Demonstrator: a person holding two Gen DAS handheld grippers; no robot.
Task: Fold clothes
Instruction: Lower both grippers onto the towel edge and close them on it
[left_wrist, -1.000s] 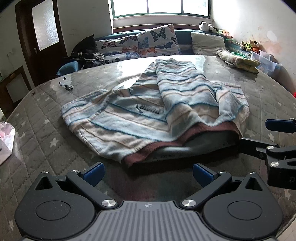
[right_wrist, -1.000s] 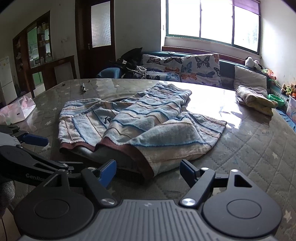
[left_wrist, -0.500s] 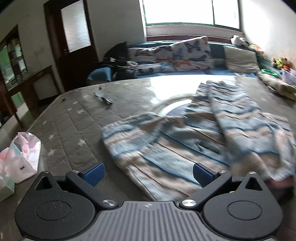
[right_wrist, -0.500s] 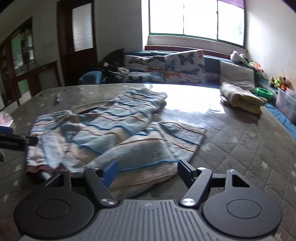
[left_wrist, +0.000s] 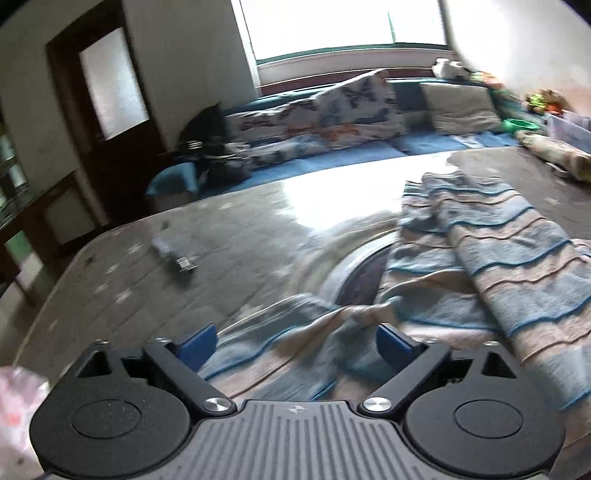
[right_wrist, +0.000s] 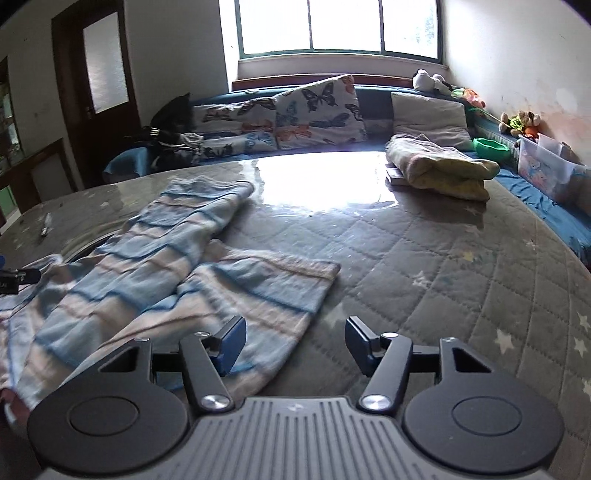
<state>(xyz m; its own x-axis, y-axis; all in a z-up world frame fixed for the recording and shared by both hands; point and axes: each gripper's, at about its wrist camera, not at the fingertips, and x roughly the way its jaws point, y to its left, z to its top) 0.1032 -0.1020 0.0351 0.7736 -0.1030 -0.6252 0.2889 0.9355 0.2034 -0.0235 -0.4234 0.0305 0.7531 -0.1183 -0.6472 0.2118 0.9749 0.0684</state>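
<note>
A blue, white and beige striped garment lies crumpled on the quilted grey table. My left gripper is open and empty, its fingers low over the garment's left sleeve end. In the right wrist view the same garment lies at the left, one flat part reaching toward the middle. My right gripper is open and empty, over that part's near right corner; its left finger is above the cloth. The left gripper's tip shows at the far left edge.
A folded yellowish cloth lies at the table's far right. A small metal item lies on the left of the table. A sofa with butterfly cushions runs behind. A pink bag is at the near left.
Both grippers have moved forward along the garment's sides. The left view swung left toward the sleeve end; the right view swung right toward the garment's right edge. Both stayed open.
</note>
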